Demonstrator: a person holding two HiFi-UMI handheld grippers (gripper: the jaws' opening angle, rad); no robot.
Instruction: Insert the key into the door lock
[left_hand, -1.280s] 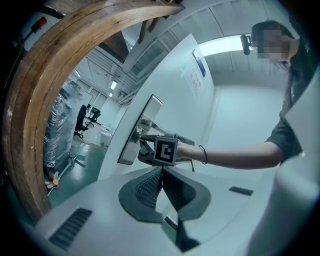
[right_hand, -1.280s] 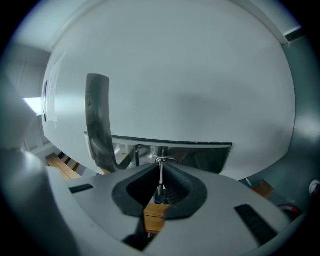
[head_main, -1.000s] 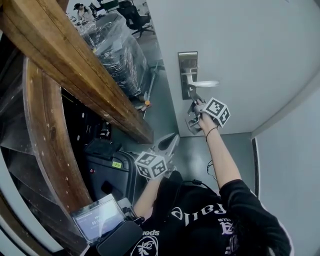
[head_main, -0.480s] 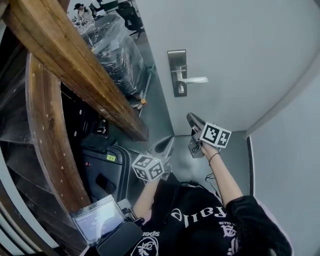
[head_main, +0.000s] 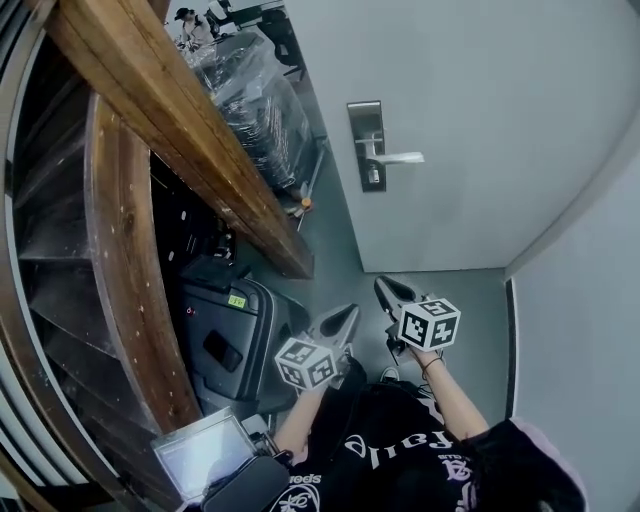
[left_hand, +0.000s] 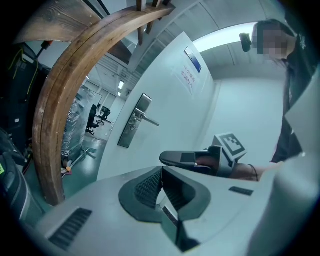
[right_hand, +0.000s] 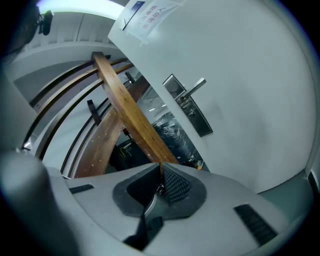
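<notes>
Both tongs are pressed together on nothing: left gripper (head_main: 348, 311) and right gripper (head_main: 383, 287) sit low at bottom center, well apart from the door (head_main: 480, 120), so I'd judge neither needs to hold anything. The key (head_main: 373, 176) looks like the small dark stub on the lock (head_main: 366, 125) just under the handle (head_main: 398, 157), upper center; too small to be sure. If so, its long axis runs square to the door face, tip pointing into the lock.

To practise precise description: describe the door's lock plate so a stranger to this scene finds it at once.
Look at the pale grey door right of the slanting wooden beam. Near its left edge sits a tall metal lock plate, the door's only hardware, with a silver lever handle pointing right.
</notes>
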